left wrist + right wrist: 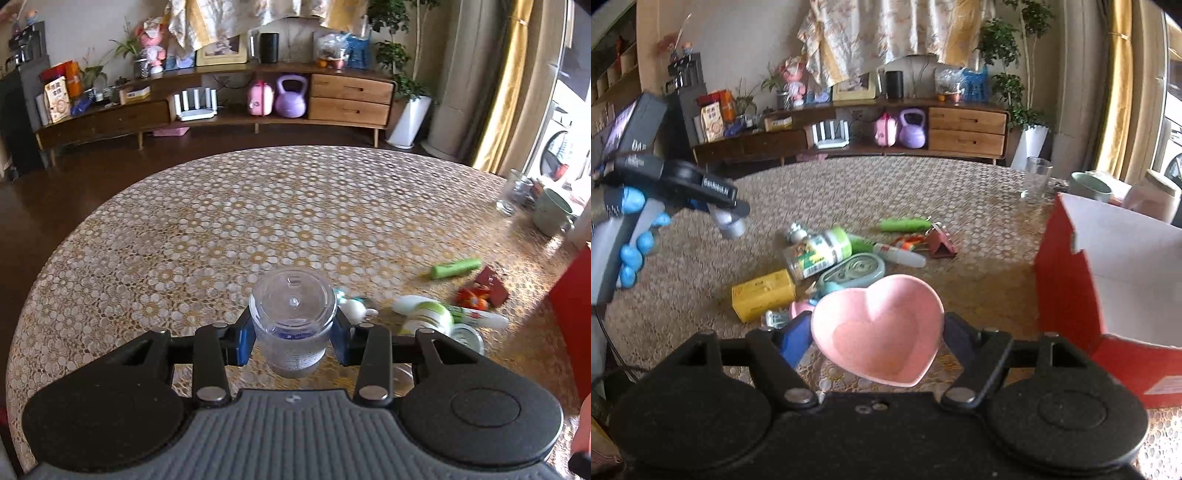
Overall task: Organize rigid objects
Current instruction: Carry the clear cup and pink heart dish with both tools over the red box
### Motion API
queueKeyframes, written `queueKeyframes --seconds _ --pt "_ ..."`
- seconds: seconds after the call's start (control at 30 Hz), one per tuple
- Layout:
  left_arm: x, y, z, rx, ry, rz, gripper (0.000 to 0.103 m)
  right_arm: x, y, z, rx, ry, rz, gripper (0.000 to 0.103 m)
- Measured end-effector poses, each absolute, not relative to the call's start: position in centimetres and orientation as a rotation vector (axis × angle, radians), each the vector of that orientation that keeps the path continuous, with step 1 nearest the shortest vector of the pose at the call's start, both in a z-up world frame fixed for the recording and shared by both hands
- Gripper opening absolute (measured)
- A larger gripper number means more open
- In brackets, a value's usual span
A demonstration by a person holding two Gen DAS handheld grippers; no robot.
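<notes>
A: What's in the red box [1071,295] at the right of the right wrist view?

B: Only its white inner walls show. The right gripper [877,332] clamps a pink heart-shaped dish [879,332], lower centre, empty.

A: The left gripper [293,332]?

B: Closed around a clear lidded jar [293,325], lower centre, held above the table [221,221].

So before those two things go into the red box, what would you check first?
1. Left gripper fingers clamp the clear jar: ok.
2. Right gripper holds the pink heart dish: ok.
3. Red box open at the top: ok.
4. Room inside the box: cannot tell, its floor is hidden.
5. Jar lid shut tight: cannot tell.
</notes>
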State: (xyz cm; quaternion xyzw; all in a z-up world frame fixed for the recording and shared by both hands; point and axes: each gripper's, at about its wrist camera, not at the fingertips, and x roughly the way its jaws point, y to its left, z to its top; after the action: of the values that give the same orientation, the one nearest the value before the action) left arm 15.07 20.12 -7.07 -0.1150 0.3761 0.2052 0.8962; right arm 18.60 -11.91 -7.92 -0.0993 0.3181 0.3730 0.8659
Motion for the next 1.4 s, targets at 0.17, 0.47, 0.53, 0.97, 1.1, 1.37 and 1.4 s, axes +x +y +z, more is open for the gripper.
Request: queueKeyframes --seconds 0.17,0.47,0.53,0.97,1.1,1.37,1.4 --pt "14.9 19.2 -6.3 -0.279 0.798 0.377 0.04 18.8 -13.9 -6.2 -0.185 0.657 0.759 0.075" --pt "15.5 14.4 -1.5 -0.268 0.753 0.233 0.041 21.5 -18.1 -2.4 -0.166 0.585 0.667 0.075" --pt "16.2 12.8 -0.7 -0.279 0.746 0.196 0.04 22.4 -19.3 -2.0 -0.16 0.576 0.635 0.075" --pt "22.4 0.5 2.0 -0.183 0.758 -0.033 0.041 28.4 -25.3 -3.3 -0.131 0.62 0.462 0.075" --pt "24.6 -3.1 1.6 -0.163 0.78 -0.08 0.041 29.9 -27.0 -4.0 -0.138 0.636 0.432 0.075" --pt "29.5 -10.3 0.5 -0.098 0.837 -0.173 0.04 33.3 -30.1 -5.9 -0.165 0.692 0.404 0.075" --pt "30.3 -11.4 0.1 -0.087 0.849 -0.187 0.041 33.8 -30.4 -6.2 -0.169 0.702 0.397 0.075"
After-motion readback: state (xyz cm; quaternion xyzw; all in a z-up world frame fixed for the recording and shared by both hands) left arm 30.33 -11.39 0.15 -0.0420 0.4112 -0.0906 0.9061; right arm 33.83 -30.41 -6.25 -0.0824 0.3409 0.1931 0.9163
